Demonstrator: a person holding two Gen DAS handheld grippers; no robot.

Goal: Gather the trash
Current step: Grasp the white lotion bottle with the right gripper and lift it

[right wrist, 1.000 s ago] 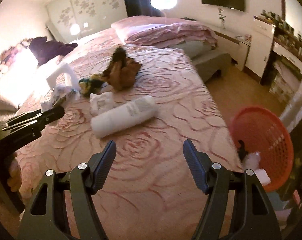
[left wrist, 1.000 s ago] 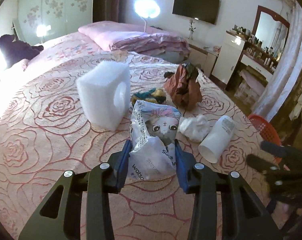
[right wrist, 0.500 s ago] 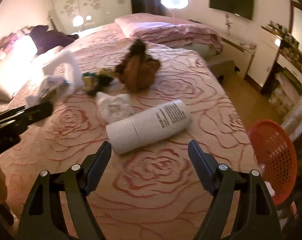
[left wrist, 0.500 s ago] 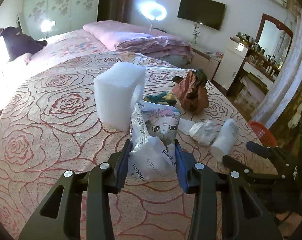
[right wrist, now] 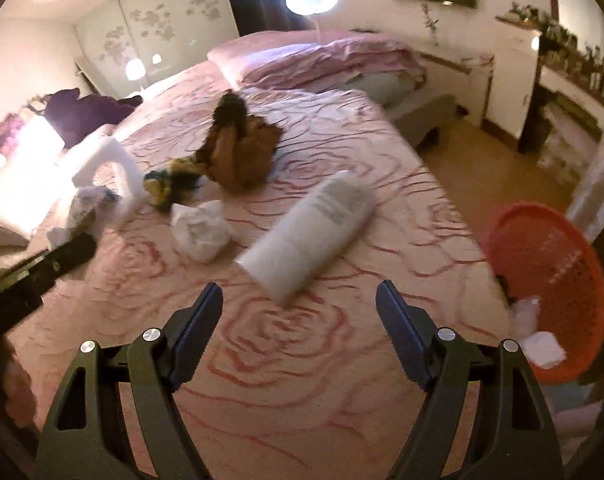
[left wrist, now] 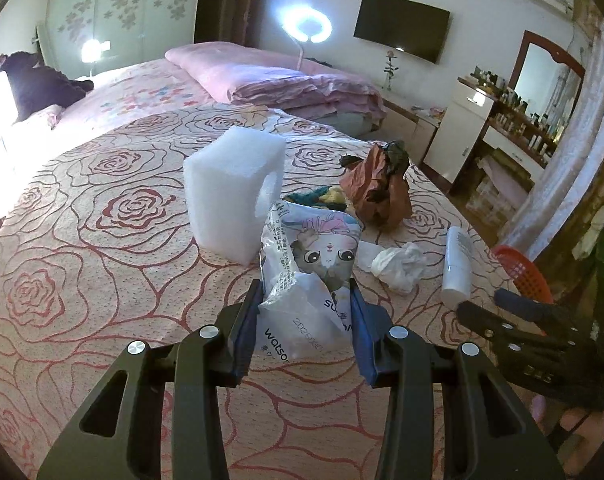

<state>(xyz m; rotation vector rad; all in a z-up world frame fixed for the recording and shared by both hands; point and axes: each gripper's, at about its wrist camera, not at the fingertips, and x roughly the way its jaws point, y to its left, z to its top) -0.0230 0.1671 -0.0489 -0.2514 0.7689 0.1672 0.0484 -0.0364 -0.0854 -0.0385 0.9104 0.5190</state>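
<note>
My left gripper [left wrist: 305, 300] is shut on a white plastic packet with a cartoon cat [left wrist: 307, 268], held just above the bed. My right gripper [right wrist: 300, 304] is open and empty, just short of a white bottle [right wrist: 311, 232] lying on its side; the bottle also shows in the left wrist view [left wrist: 457, 262]. A crumpled white tissue [right wrist: 200, 230] lies left of the bottle. A white foam block [left wrist: 234, 188], a brown crumpled bag [left wrist: 377, 192] and a green-yellow wrapper [right wrist: 170, 178] lie farther back. A red basket [right wrist: 549, 292] with some white trash stands at the bed's right edge.
The rose-patterned bedspread [left wrist: 82, 240] covers the bed. Folded pink quilts [left wrist: 286, 80] lie at the far end. A dresser with a mirror [left wrist: 521, 120] stands to the right across a floor gap. My right gripper shows in the left wrist view [left wrist: 513, 316].
My right gripper has moved forward and closer to the white bottle, still open. My left gripper keeps hold of the cat packet and has shifted slightly.
</note>
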